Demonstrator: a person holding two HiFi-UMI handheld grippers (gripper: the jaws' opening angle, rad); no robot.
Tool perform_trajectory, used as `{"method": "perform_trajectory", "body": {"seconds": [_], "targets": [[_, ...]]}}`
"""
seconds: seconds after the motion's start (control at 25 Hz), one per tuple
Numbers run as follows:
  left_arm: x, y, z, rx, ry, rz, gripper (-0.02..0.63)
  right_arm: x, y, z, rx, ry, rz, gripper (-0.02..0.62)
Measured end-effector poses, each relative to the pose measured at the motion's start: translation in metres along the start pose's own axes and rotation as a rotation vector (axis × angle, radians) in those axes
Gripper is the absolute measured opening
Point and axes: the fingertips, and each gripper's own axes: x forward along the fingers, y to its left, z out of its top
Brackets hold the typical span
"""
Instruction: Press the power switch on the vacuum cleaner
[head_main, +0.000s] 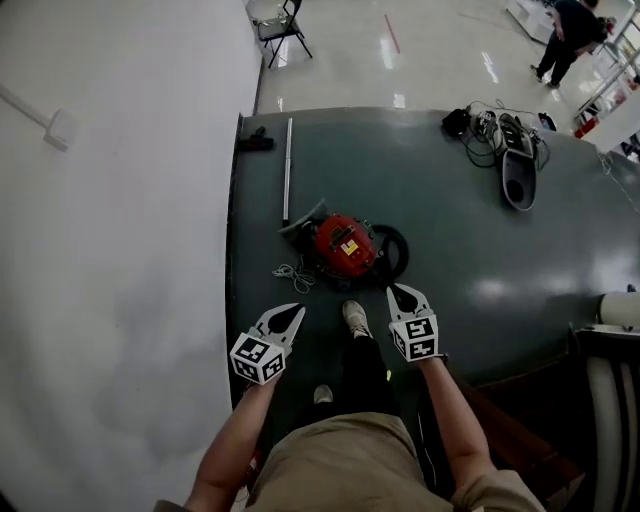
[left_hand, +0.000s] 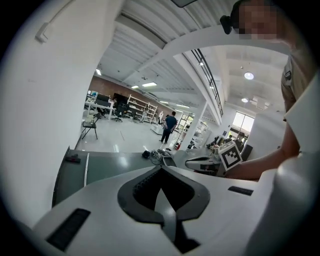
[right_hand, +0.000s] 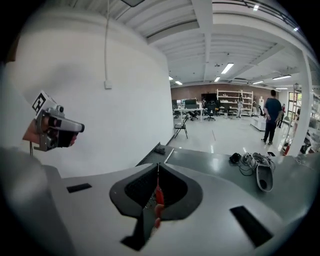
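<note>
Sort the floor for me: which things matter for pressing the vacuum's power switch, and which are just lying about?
For the job: red vacuum cleaner; left gripper and right gripper, both with jaws together.

Lying about: metal tube; black brush head; cable pile; grey nozzle; folding chair.

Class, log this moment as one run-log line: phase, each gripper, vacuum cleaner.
phase: pre-press | left gripper: shut, empty | right gripper: shut, empty | vacuum cleaner: red, on green floor, no gripper contact

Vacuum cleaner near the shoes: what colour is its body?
The vacuum cleaner is red, with black parts. The head view shows it best.
</note>
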Motion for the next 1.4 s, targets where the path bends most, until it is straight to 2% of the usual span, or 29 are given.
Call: {"method": "perform_trajectory", "body": {"seconds": [0.32, 0.48, 0.72, 0.92, 1.08, 1.24, 1.4], "targets": [[0.139, 0.078, -0.021, -0.004, 0.082, 0.058, 0.006, 0.174, -0.071, -0.087, -0.009, 0.21, 0.033, 0.014], [0.195, 0.114, -0.056, -0.005, 0.143, 0.065, 0.006, 0.258, -0.094, -0.144, -0.019, 0.297, 0.037, 0.014], [0.248, 0.154, -0.119, -0.058, 0.227, 0.101, 0.006, 0.347, -0.095, -0.227, -0.031, 0.466, 0.084, 0.014], [0.282, 0.181, -0.158, -0.089, 0.275, 0.111, 0.006, 0.394, -0.092, -0.281, -0.061, 0.544, 0.11, 0.014], [0.304, 0.196, -0.178, -0.101, 0.3, 0.105, 0.006, 0.42, -0.09, -0.309, -0.071, 0.59, 0.118, 0.014], [0.315, 0.192, -0.19, -0.114, 0.305, 0.092, 0.006, 0.435, -0.09, -0.332, -0.072, 0.632, 0.115, 0.014], [0.316, 0.18, -0.206, -0.138, 0.313, 0.079, 0.006, 0.441, -0.09, -0.339, -0.067, 0.626, 0.104, 0.014]]}}
